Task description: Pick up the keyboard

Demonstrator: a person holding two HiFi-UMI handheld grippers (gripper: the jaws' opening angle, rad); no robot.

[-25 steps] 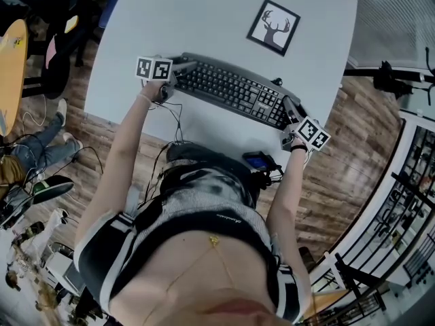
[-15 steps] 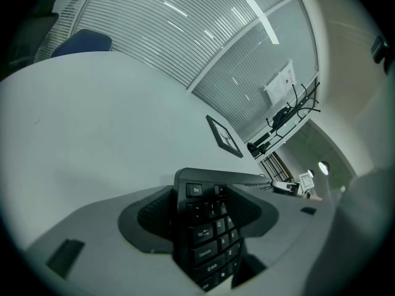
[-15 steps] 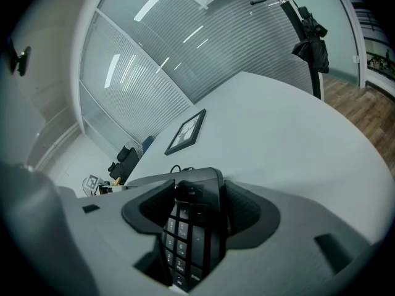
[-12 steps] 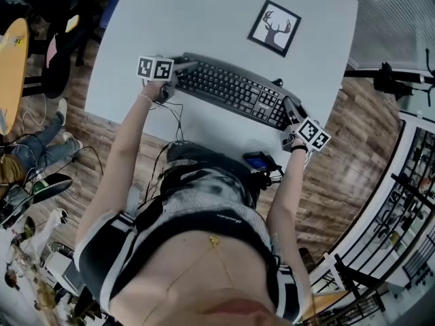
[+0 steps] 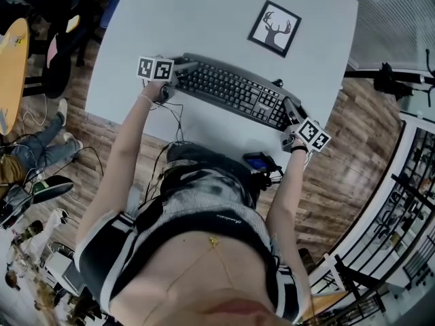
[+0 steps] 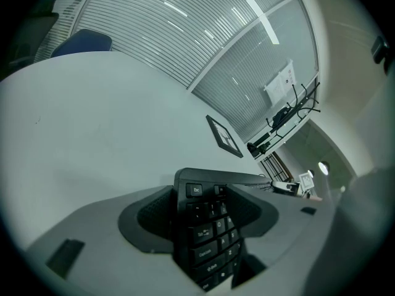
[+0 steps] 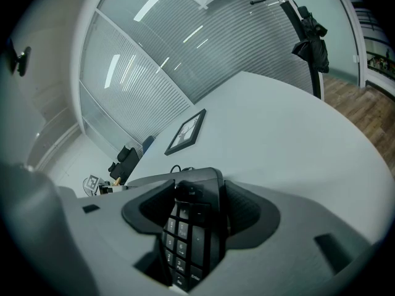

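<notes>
A black keyboard [image 5: 234, 89] lies slantwise across the white table [image 5: 204, 19], in front of the person. My left gripper [image 5: 182, 67] is shut on its left end, where the Esc key [image 6: 194, 190] shows between the jaws. My right gripper [image 5: 290, 111] is shut on the right end, with the number pad [image 7: 185, 233] clamped between the dark pads. Both marker cubes sit just outside the keyboard's ends. From these frames I cannot tell whether the keyboard rests on the table or is raised off it.
A framed deer picture [image 5: 273, 26] lies flat on the table beyond the keyboard. A thin cable [image 5: 175, 117] trails from the left gripper over the near table edge. A small dark device [image 5: 258, 160] hangs at the person's waist. Wooden floor surrounds the table; chairs stand at the far left.
</notes>
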